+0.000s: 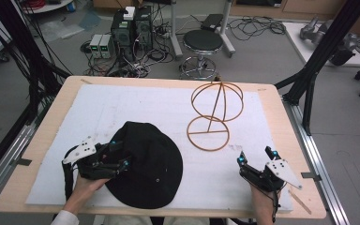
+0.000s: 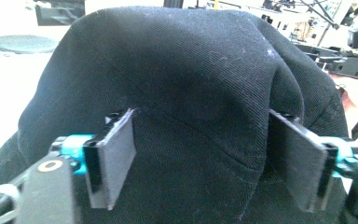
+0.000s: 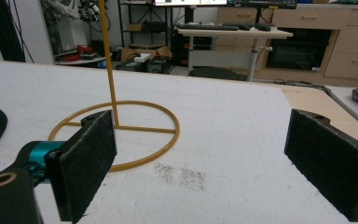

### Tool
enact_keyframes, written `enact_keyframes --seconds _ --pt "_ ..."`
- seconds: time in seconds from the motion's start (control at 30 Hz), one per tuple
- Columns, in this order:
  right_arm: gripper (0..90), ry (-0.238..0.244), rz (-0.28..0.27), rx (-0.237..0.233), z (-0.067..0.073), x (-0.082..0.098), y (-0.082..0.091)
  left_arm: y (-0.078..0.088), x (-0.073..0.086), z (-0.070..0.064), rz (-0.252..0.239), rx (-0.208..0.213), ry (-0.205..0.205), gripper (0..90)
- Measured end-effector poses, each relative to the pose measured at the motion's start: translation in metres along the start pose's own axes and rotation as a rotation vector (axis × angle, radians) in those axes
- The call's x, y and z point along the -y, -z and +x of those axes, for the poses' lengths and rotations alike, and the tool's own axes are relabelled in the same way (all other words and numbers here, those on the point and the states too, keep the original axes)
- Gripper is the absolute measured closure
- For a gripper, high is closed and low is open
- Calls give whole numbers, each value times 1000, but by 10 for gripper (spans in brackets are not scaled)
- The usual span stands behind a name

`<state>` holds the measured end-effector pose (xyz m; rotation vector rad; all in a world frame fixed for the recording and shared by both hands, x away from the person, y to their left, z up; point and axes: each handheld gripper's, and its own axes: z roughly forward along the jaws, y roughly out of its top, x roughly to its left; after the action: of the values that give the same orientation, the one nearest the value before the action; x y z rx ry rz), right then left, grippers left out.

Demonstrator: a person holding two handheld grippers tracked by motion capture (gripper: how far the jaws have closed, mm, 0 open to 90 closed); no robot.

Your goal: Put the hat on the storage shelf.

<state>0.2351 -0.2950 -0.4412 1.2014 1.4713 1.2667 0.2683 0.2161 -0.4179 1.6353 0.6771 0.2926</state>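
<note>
No readable text, label, brand, number or sign anywhere. Bright monitor strip far beyond the right gripper's [image 3: 200,154] jaws too blurred to read. Equipment boxes on the floor well beyond the left gripper [image 1: 117,157] too small for any lettering.

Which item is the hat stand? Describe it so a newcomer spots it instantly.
Start at the white foam mat covering the wooden table. On its far right part stands an orange-gold wire stand: a flat ring base, a thin upright rod, a globe-shaped wire cage on top. The neighbouring black fabric hat is soft and solid.
</note>
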Motion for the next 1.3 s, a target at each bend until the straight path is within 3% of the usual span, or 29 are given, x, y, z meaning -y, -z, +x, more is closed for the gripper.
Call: enact_keyframes --seconds 0.03,0.13,0.5,0.77,1.13,1.3 --pt "83 0 0 0 0 0 0 0 0 0 1 8 1 341" --pt "83 -1 1 -3 1 0 0 -1 0 -1 7 15 -10 466" --pt "83 1 2 -12 3 -1 0 -10 3 -6 35 -4 -38 814" --pt "83 3 2 -15 3 0 0 -10 2 -3 47 10 17 853" --pt "83 7 3 -15 4 -1 0 -7 1 -3 32 13 -4 860" --pt "83 5 8 -19 4 -1 0 -3 -2 -5 18 8 -37 862"
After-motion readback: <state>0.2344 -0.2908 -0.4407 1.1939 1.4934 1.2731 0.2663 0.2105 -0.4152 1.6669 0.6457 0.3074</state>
